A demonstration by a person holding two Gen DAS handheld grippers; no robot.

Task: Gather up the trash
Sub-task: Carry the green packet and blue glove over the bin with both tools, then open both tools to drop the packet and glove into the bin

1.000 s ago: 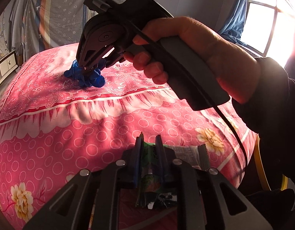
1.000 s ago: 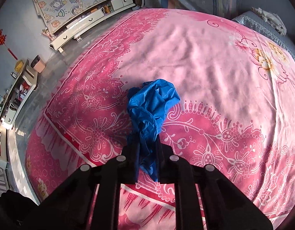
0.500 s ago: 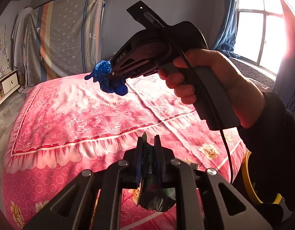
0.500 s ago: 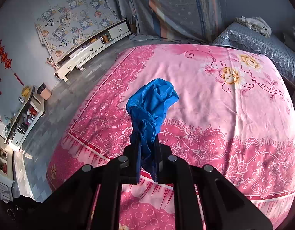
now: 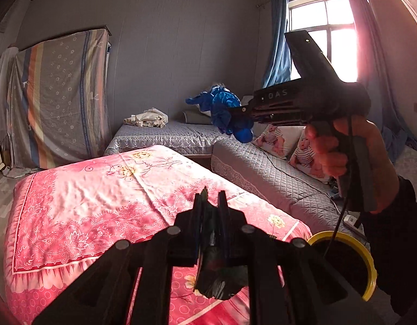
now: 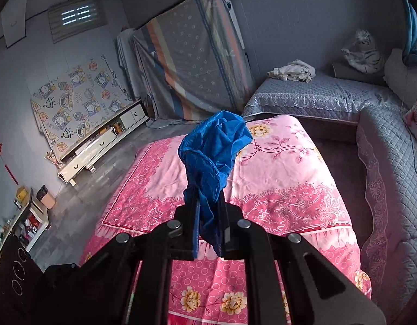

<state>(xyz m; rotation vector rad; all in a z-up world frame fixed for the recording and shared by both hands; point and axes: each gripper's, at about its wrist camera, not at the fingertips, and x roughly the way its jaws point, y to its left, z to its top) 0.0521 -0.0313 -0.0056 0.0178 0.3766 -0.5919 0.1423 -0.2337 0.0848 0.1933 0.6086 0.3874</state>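
My right gripper [image 6: 209, 203] is shut on a crumpled blue plastic bag [image 6: 214, 151] and holds it high above the pink bed [image 6: 276, 168]. The same bag [image 5: 224, 108] and the right gripper [image 5: 242, 115] show in the left wrist view, raised at upper right. My left gripper [image 5: 211, 203] is shut on a dark crumpled wrapper [image 5: 216, 279] that hangs between its fingers, over the near edge of the bed [image 5: 86, 203].
A yellow-rimmed bin [image 5: 344, 260] stands at lower right beside the bed. A grey quilted sofa [image 5: 262, 168] runs along the right and back. A white low cabinet [image 6: 100, 146] and a pink bin [image 6: 47, 197] stand at the left wall.
The right gripper lifted the blue bag off the bed and raised it up and to the right. The left gripper rose too, still holding the wrapper.
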